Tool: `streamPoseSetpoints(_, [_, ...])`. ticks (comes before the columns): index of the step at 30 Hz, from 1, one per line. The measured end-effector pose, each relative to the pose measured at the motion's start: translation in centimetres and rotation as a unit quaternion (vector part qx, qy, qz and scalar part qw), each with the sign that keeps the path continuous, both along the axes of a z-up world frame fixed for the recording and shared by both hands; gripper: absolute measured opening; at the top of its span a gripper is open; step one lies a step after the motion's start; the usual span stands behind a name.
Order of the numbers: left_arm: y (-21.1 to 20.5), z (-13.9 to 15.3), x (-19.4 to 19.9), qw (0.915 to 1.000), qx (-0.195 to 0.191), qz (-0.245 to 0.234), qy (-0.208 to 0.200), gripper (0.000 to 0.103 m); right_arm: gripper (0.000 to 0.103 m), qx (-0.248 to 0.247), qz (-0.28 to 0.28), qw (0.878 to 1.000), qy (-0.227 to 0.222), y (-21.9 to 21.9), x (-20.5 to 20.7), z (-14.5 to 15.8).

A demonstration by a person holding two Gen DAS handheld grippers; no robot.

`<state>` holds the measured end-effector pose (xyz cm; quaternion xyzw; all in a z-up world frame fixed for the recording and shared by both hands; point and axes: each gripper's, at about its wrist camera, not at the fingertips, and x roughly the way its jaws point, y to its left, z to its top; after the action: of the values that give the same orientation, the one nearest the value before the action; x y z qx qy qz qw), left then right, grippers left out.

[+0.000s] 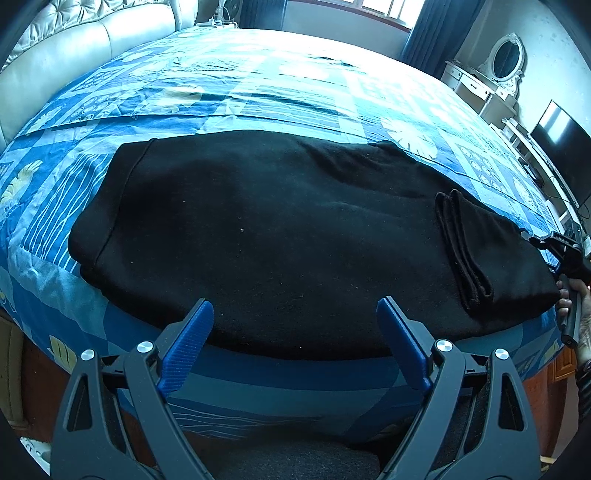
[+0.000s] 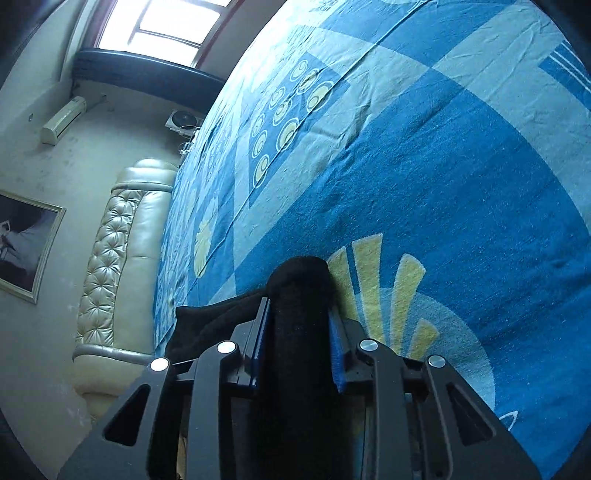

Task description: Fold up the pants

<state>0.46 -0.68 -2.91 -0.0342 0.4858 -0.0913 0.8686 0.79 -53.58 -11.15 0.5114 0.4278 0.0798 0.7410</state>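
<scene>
The black pants (image 1: 280,236) lie spread across the near part of the bed, with a folded-over band of cloth (image 1: 461,251) at their right end. My left gripper (image 1: 295,325) is open and empty at the near edge of the pants, its blue pads apart. My right gripper (image 2: 299,325) is shut on a thick fold of the black pants (image 2: 299,295), tilted on its side above the bed. It also shows at the far right edge of the left wrist view (image 1: 565,254), at the right end of the pants.
The bed is covered by a blue patterned sheet (image 1: 258,92). A cream padded headboard (image 1: 74,48) stands at the left. A white dresser with an oval mirror (image 1: 506,59) and a dark TV (image 1: 561,147) stand at the right. A window (image 2: 166,22) is beyond.
</scene>
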Motion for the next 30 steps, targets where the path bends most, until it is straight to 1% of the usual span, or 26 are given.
streamPoseSetpoints(1, [0.0, 0.0, -0.1, 1.0000, 0.000, 0.000, -0.001, 0.090, 0.031, 0.018, -0.005, 1.000, -0.003, -0.1, -0.6, 0.0])
streamPoseSetpoints(4, [0.1, 0.2, -0.2, 1.0000, 0.000, 0.001, -0.005, 0.090, 0.032, 0.040, -0.008, 0.999, -0.011, 0.0, -2.5, 0.2])
streamPoseSetpoints(8, [0.2, 0.3, -0.1, 1.0000, -0.003, 0.002, -0.003, 0.090, 0.036, 0.082, -0.017, 0.996, -0.020, 0.4, -5.6, -0.2])
streamPoseSetpoints(13, [0.1, 0.5, -0.2, 1.0000, -0.003, 0.000, -0.006, 0.090, 0.039, 0.092, -0.006, 0.996, -0.014, 1.4, -8.2, -0.3])
streamPoseSetpoints(17, [0.0, 0.7, -0.3, 0.9999, -0.001, -0.002, -0.011, 0.090, 0.039, 0.079, 0.004, 0.997, 0.001, 2.0, -8.9, -0.4])
streamPoseSetpoints(20, [0.0, 0.6, -0.2, 1.0000, -0.001, 0.000, -0.008, 0.090, 0.027, 0.039, 0.005, 0.999, 0.019, 2.8, -8.3, -0.8])
streamPoseSetpoints(21, [0.0, 0.5, -0.2, 1.0000, -0.001, 0.001, -0.007, 0.090, 0.024, 0.031, 0.002, 0.999, 0.023, 2.9, -8.2, -0.9])
streamPoseSetpoints(23, [0.1, 0.5, -0.2, 1.0000, 0.000, 0.002, -0.008, 0.090, 0.022, 0.018, -0.001, 0.999, 0.028, 3.1, -8.2, -1.0])
streamPoseSetpoints(28, [0.3, 0.3, 0.1, 1.0000, 0.002, 0.004, -0.005, 0.090, 0.023, 0.007, -0.014, 1.000, 0.026, 3.2, -8.4, -0.5])
streamPoseSetpoints(30, [0.4, 0.2, 0.1, 1.0000, 0.003, 0.006, -0.004, 0.090, 0.028, 0.006, -0.016, 1.000, 0.020, 2.6, -9.0, -0.1])
